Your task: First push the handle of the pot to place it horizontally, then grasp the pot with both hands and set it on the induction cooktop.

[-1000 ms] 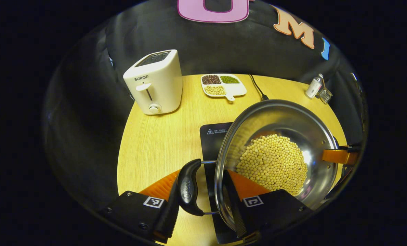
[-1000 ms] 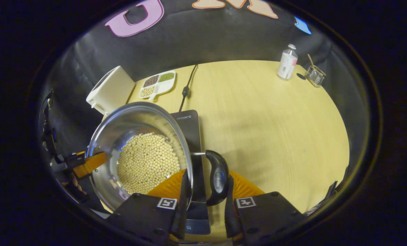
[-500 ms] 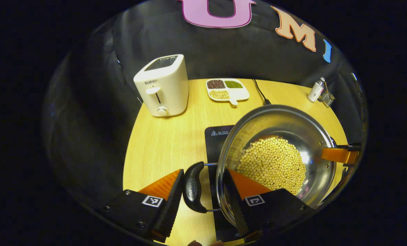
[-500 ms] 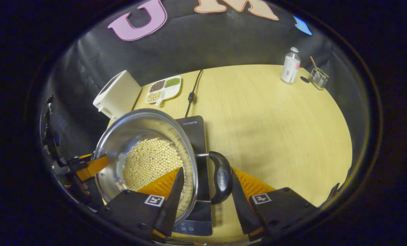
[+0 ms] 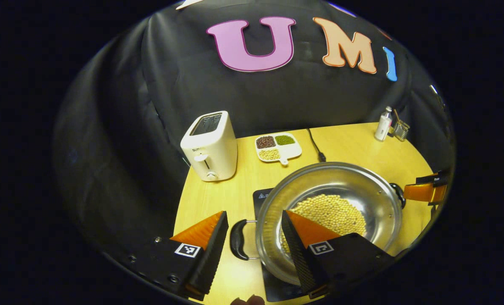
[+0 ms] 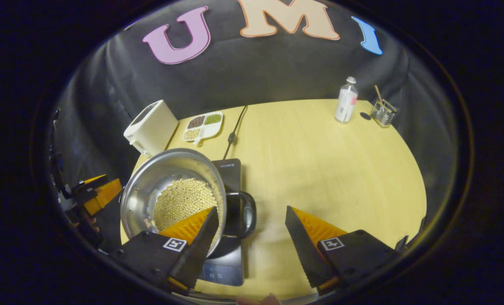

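Observation:
A steel pot [image 5: 341, 182] holding yellow beans [image 5: 328, 212] sits on the black induction cooktop [image 5: 261, 197]. My left gripper [image 5: 253, 214] is open above the pot's black left handle [image 5: 236, 239], and neither finger touches it. Its right finger hides part of the pot's near rim. In the right gripper view the pot [image 6: 167, 178] stands on the cooktop [image 6: 231, 167]. Its right handle [image 6: 247, 214] lies below my open right gripper [image 6: 250, 209], apart from both fingers. Each gripper also appears at the far side of the other's view, the right gripper [image 5: 425, 190] and the left gripper [image 6: 99, 192].
A white toaster [image 5: 209, 146] and a divided dish of beans [image 5: 277, 147] stand at the back left. The cooktop's cord [image 5: 315, 146] runs to the wall. A small bottle [image 6: 346, 99] and a glass holder [image 6: 382, 113] sit at the back right of the wooden table [image 6: 328, 169].
Both grippers have opened, let go of the pot's handles, and drawn back and up. The pot went down and now rests level on the cooktop.

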A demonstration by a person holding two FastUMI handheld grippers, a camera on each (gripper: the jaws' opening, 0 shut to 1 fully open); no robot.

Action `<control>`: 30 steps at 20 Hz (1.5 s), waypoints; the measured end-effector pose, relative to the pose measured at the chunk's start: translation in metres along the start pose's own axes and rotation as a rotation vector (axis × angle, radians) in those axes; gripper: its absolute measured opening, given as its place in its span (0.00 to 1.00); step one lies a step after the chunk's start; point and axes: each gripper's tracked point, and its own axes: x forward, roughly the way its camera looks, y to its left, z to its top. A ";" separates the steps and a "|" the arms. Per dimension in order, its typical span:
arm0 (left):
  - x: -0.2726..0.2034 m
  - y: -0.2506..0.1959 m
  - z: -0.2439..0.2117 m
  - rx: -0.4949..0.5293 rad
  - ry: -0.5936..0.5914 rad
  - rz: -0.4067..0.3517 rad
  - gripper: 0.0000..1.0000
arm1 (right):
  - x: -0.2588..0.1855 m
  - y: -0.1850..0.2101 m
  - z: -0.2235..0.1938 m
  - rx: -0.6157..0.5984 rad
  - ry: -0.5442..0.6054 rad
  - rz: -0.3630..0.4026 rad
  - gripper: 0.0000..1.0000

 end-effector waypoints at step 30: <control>-0.154 -0.304 -0.029 -0.198 0.004 -0.034 0.76 | -0.136 -0.276 -0.047 0.003 -0.171 0.065 0.95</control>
